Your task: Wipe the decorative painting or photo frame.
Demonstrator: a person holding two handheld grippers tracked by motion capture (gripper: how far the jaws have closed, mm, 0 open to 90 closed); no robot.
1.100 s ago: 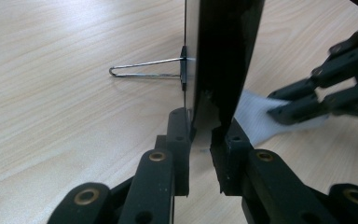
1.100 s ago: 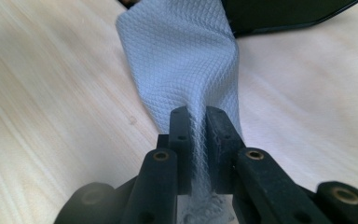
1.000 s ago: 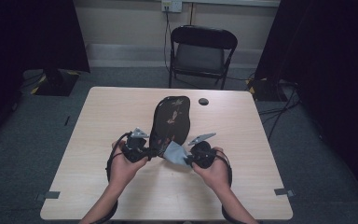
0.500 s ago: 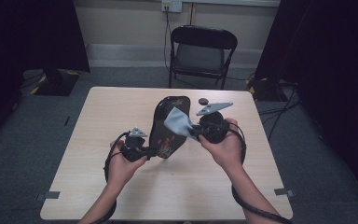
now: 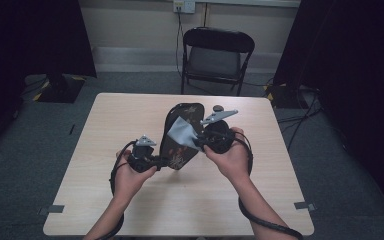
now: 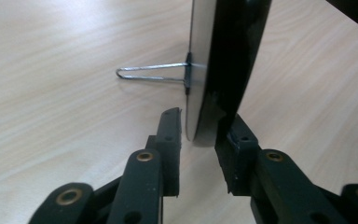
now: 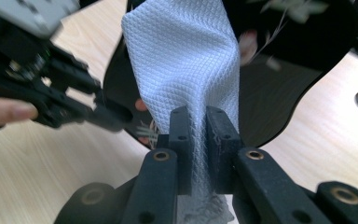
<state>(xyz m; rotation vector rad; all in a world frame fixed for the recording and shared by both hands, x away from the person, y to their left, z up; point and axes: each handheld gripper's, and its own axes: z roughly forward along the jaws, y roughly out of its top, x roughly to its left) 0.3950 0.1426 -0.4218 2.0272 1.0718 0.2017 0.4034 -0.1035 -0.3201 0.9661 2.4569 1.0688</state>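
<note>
While keeping the right gripper clamped on the cloth, sweeps it up from the near end of the frame toward its far end. Holds the frame tilted over the tabletop centre, wire stand behind it. Is just easing the left gripper jaws apart, rim between them, one pad clear. Probably one wiping pass done, with the frame's steadying grip loosening.

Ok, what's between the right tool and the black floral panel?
A grey cloth: the right tool pinches one end, and the rest spreads in front of the black floral panel, clearest in the right gripper view.
</note>
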